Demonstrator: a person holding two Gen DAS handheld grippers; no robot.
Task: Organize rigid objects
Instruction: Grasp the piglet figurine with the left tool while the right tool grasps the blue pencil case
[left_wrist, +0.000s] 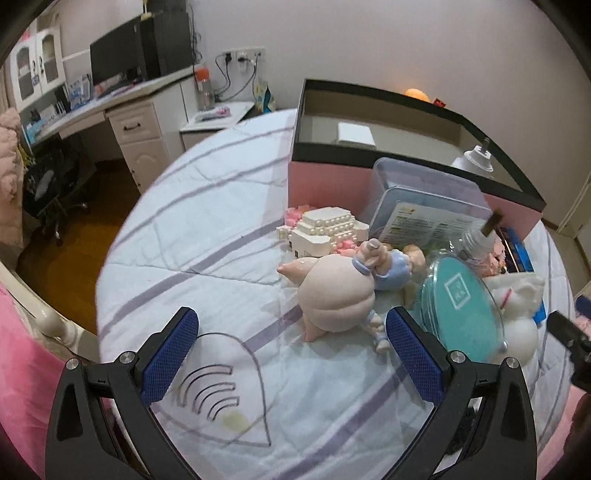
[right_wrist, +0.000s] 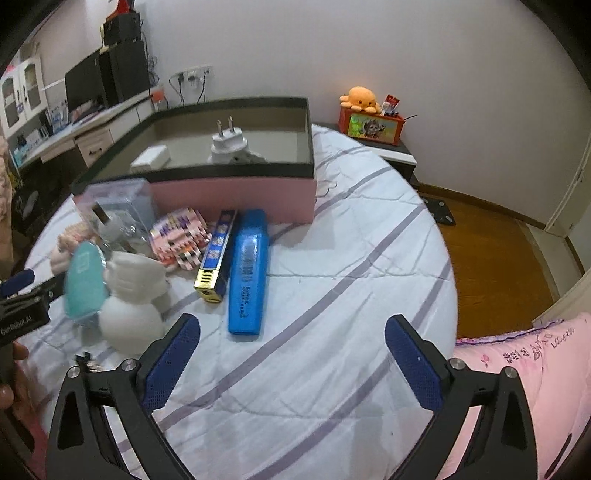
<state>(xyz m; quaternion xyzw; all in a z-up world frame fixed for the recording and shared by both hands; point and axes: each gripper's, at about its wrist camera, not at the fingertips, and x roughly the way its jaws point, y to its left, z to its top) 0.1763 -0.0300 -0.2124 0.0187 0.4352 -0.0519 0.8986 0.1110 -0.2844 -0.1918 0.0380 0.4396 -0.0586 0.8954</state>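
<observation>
Rigid items lie jumbled on the striped bed sheet (left_wrist: 207, 206) in front of a pink box with a dark rim (left_wrist: 325, 181). My left gripper (left_wrist: 291, 315) is open, just short of a pale pink pig figurine (left_wrist: 332, 291). Beyond the pig are a white brick model (left_wrist: 325, 229), a clear plastic tub (left_wrist: 424, 192) and a teal round disc (left_wrist: 461, 299). A clear heart-shaped plate (left_wrist: 221, 391) lies under the left finger. My right gripper (right_wrist: 293, 325) is open over bare sheet, near a blue case (right_wrist: 247, 277), a blue-gold box (right_wrist: 216, 258) and a white figure (right_wrist: 133, 295).
Inside the pink box (right_wrist: 236, 195) stand a white plug (right_wrist: 225, 142) and a flat white block (right_wrist: 149, 157). A desk with a monitor (left_wrist: 110, 55) is far left. A bedside table bears an orange box (right_wrist: 373, 127). Wooden floor (right_wrist: 491, 254) lies past the bed edge; a pink blanket (right_wrist: 517, 369) lies lower right.
</observation>
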